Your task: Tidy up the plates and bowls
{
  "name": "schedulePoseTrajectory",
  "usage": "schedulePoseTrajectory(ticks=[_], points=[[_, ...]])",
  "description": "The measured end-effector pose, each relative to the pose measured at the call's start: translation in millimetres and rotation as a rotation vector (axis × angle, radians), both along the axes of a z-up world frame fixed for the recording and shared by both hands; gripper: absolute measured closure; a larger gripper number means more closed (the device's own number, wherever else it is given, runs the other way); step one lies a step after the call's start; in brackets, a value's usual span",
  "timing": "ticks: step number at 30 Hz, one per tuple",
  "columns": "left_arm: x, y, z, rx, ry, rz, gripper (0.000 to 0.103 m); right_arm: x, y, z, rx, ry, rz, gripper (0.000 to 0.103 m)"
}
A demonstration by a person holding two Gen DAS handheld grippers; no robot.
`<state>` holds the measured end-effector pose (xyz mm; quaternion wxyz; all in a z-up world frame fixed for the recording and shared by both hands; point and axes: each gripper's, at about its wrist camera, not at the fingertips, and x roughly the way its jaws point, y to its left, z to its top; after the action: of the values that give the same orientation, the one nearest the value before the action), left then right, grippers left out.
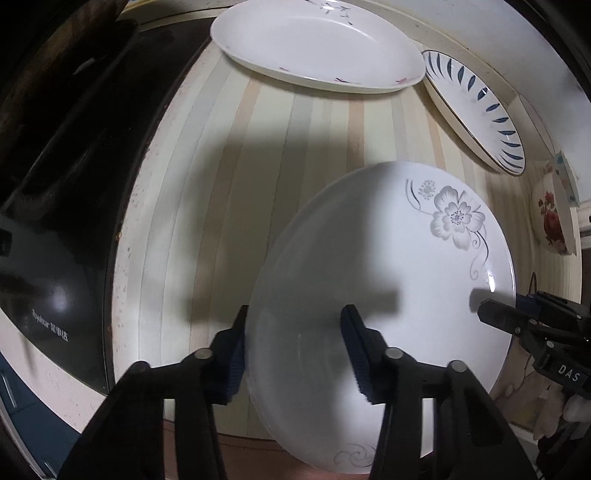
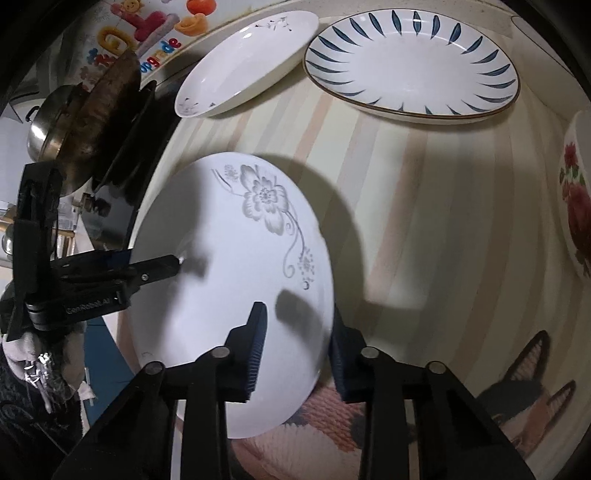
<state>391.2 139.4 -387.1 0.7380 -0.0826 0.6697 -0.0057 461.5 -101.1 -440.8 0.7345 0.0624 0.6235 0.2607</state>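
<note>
A white plate with a grey flower print [image 1: 399, 266] [image 2: 240, 280] is held tilted above the striped counter [image 1: 258, 155]. My left gripper [image 1: 295, 328] straddles its left rim, one finger on each side. My right gripper [image 2: 295, 325] straddles the opposite rim and shows in the left wrist view [image 1: 495, 314]. The left gripper shows in the right wrist view [image 2: 162, 267]. A white oval dish with small sprigs [image 1: 314, 44] [image 2: 247, 62] and a blue-leaf plate [image 1: 476, 110] [image 2: 413, 62] lie at the back. A rose-print bowl [image 1: 552, 218] [image 2: 578, 206] is at the right.
A black glass cooktop [image 1: 62, 184] lies left of the counter. A steel pot and a dark pan [image 2: 99, 114] stand on it. A colourful sticker covers the back wall [image 2: 147, 29]. A cat-pattern cloth [image 2: 517, 398] hangs below the counter's front edge.
</note>
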Motion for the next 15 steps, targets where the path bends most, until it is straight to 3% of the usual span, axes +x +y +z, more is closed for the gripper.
schedulePoseTrajectory(ticks=[15], points=[[-21, -54, 49, -0.033, -0.049, -0.071, 0.063, -22, -53, 33, 0.005, 0.003, -0.085, 0.073]])
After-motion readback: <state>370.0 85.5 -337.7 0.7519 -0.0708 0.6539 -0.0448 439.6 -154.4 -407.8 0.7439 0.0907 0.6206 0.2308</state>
